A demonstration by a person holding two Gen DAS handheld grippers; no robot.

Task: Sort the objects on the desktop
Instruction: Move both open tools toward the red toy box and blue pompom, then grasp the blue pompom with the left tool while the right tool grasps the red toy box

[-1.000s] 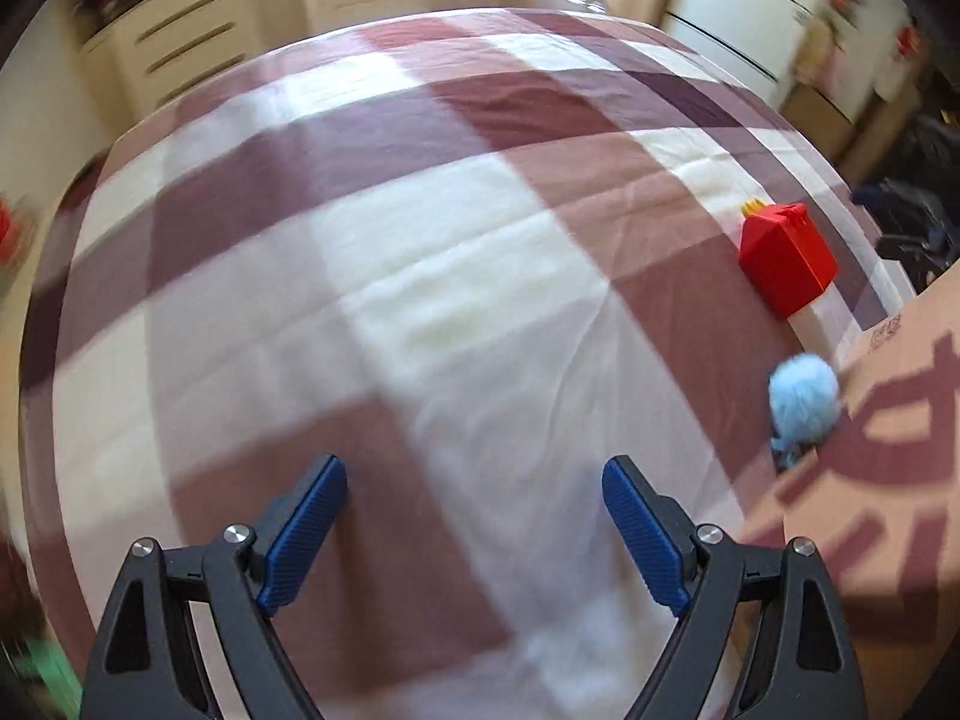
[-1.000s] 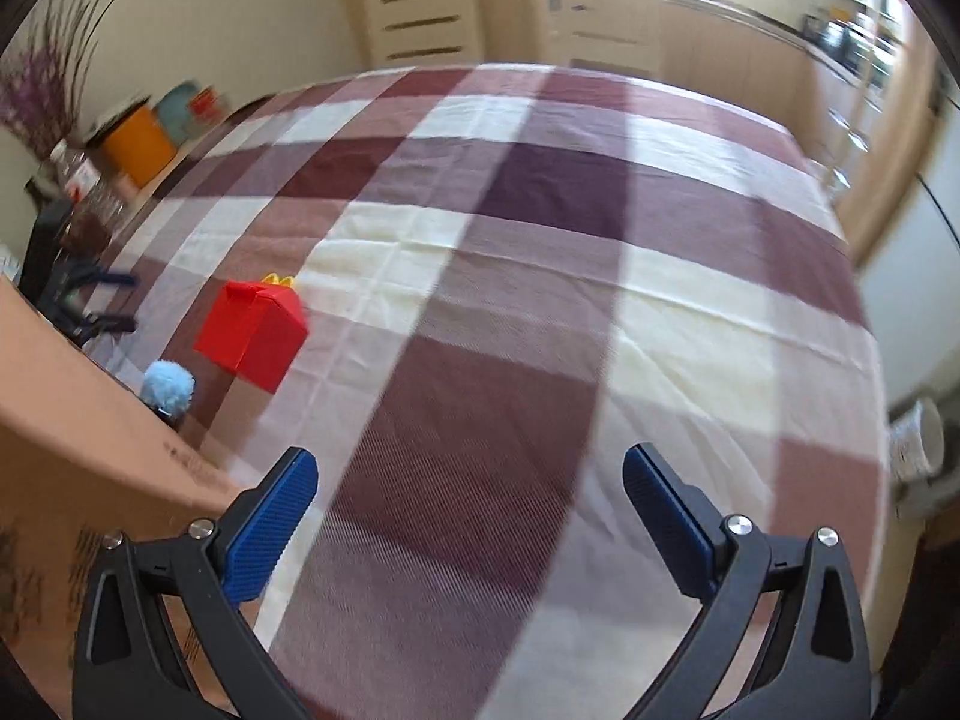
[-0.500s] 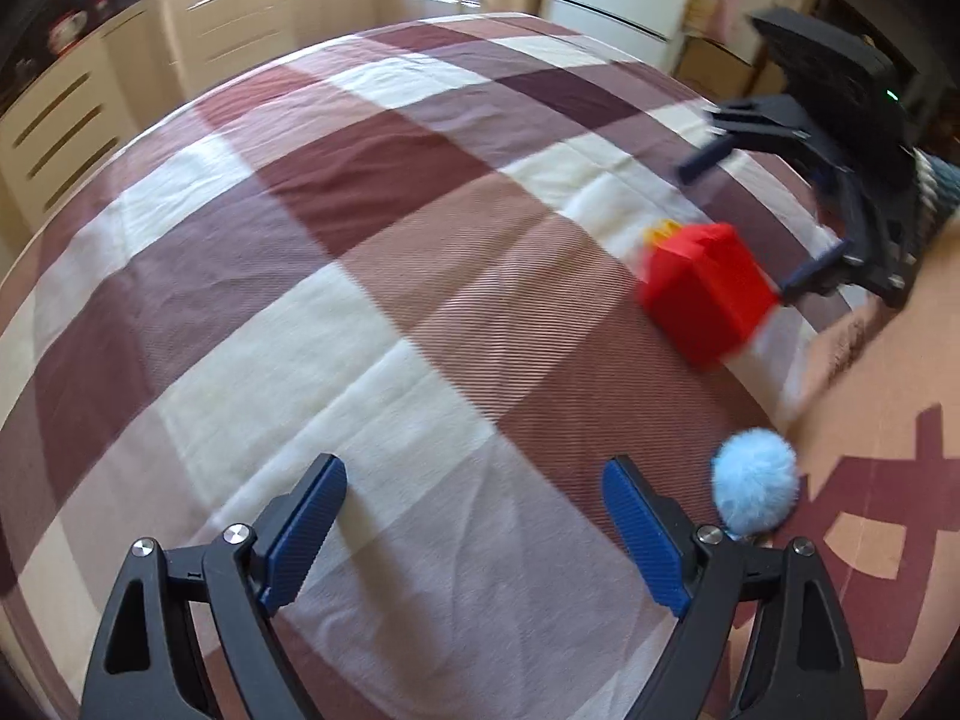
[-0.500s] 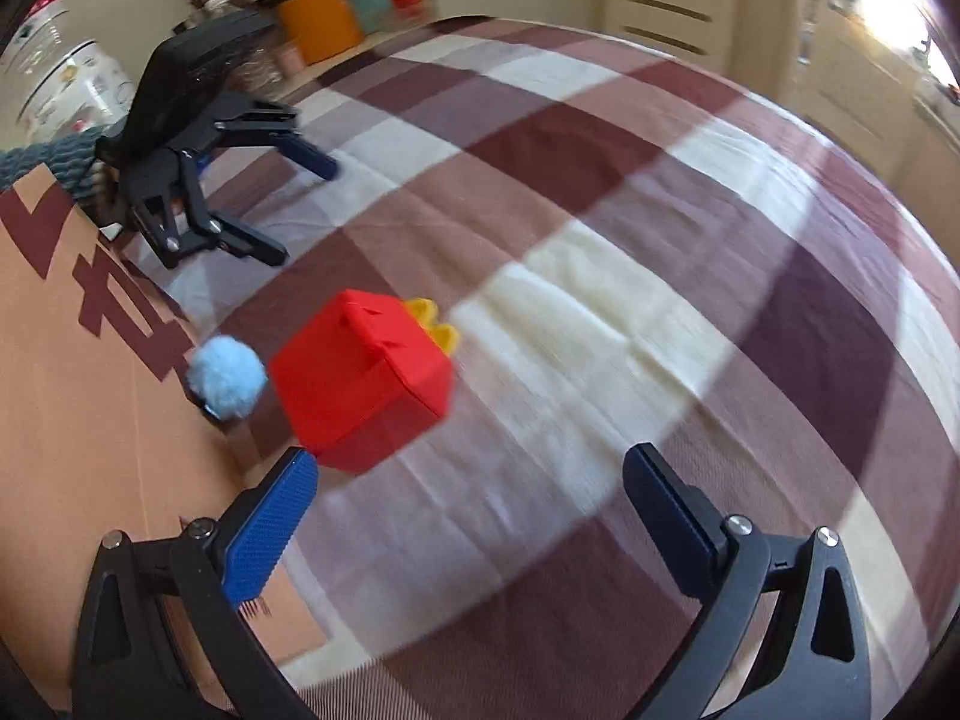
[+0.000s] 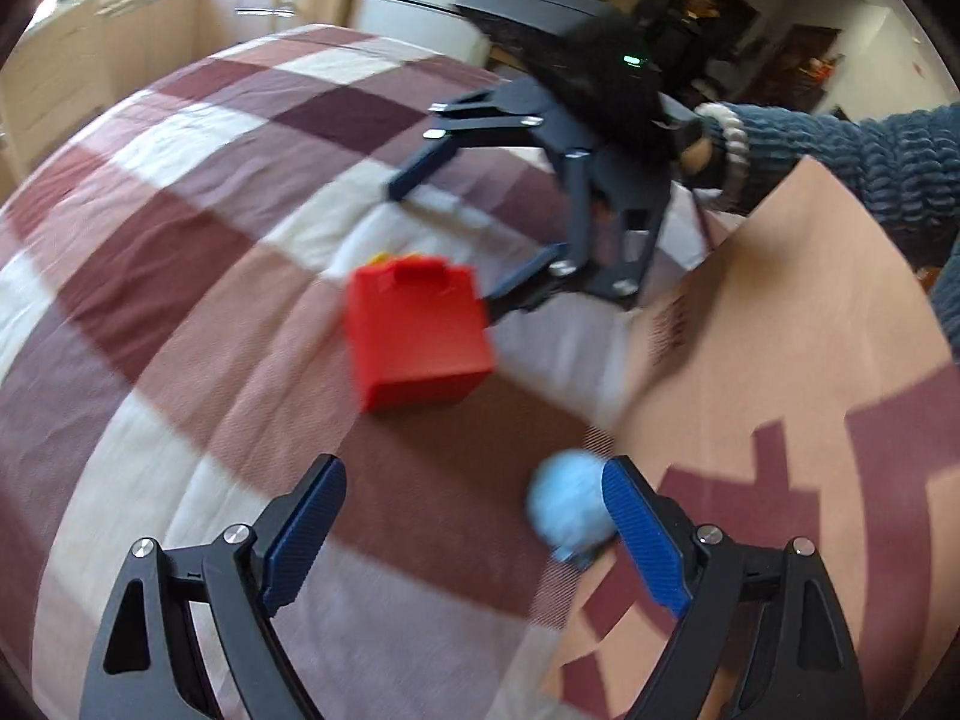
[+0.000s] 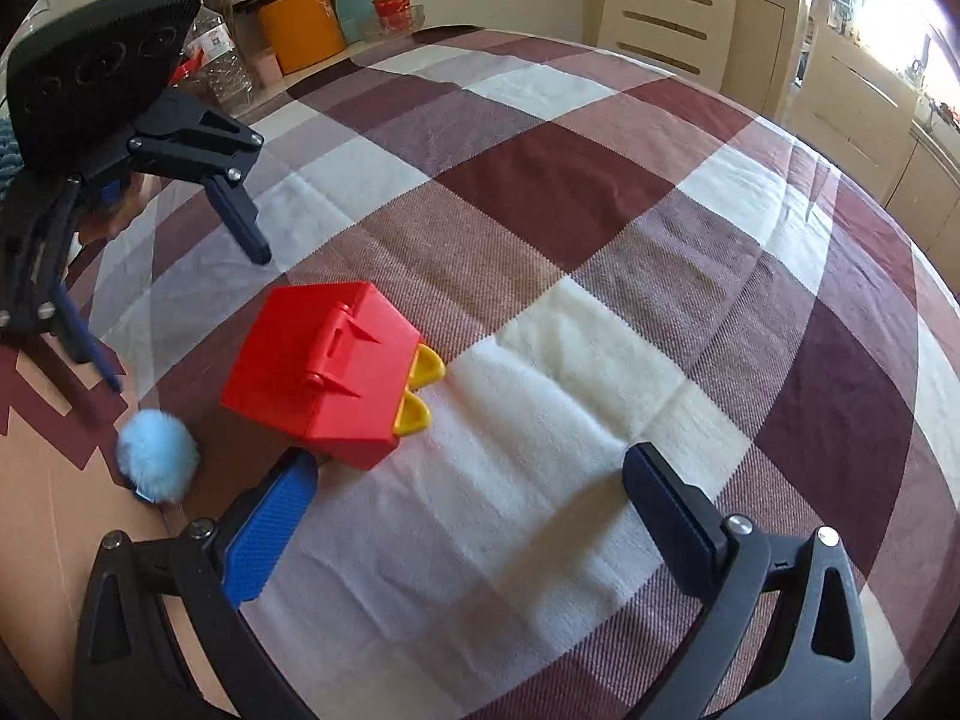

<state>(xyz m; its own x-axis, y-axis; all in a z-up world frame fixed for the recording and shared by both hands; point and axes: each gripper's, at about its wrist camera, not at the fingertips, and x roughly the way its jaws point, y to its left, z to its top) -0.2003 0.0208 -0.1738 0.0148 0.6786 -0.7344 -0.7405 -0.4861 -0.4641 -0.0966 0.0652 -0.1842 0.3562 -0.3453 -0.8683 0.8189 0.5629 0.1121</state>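
Approach phase is in progress: I am holding both hand-held grippers, left (image 5: 474,531) and right (image 6: 468,516), spread and empty over the desk (image 6: 600,192), where the red box (image 6: 327,372) and blue pompom (image 6: 157,455) are lying beside the cardboard box (image 5: 810,360), awaiting closure around one.

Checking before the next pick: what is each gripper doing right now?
Left gripper: open, holding nothing.
Right gripper: open, holding nothing.
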